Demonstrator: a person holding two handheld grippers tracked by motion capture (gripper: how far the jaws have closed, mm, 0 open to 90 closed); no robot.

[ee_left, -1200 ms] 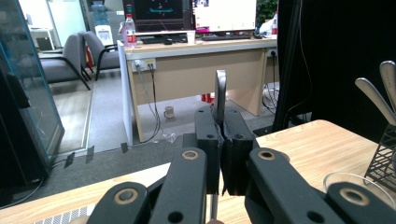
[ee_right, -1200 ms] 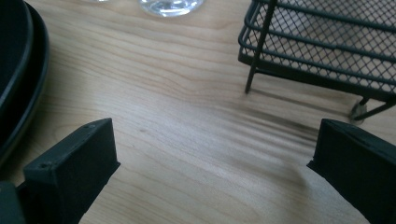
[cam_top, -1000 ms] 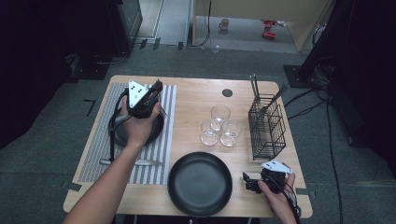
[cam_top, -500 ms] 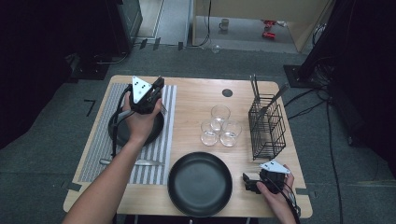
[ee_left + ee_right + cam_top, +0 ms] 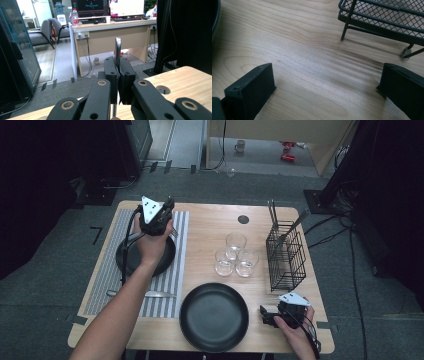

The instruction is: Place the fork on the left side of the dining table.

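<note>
item: left tongs (image 5: 167,205), raised above the far left of the counter (image 5: 210,227), jaws pinched tight on the handle of a piece of cutlery (image 5: 117,50); in the left gripper view the metal handle stands upright between the pads, held near its lower part so the free end stays clear for dropping in. which kind of cutlery cannot be told.

item: small dark plate (image 5: 125,260) on striped mat (image 5: 100,275), under the left hand; knife (image 5: 155,294) lies on the mat's near part, not yet picked up.

item: wire cutlery rack (image 5: 286,255) at the right side, already holding a few utensils upright; likely destination for the held piece, well apart from it.

item: three glasses (image 5: 235,255) clustered mid-counter, between the held piece and the rack; a carry across should pass above them.

item: large black plate (image 5: 214,317), near edge.

item: right tongs (image 5: 265,315), resting low on the counter near the rack's foot, jaws wide, holding nothing; parked, probably waiting.
</note>
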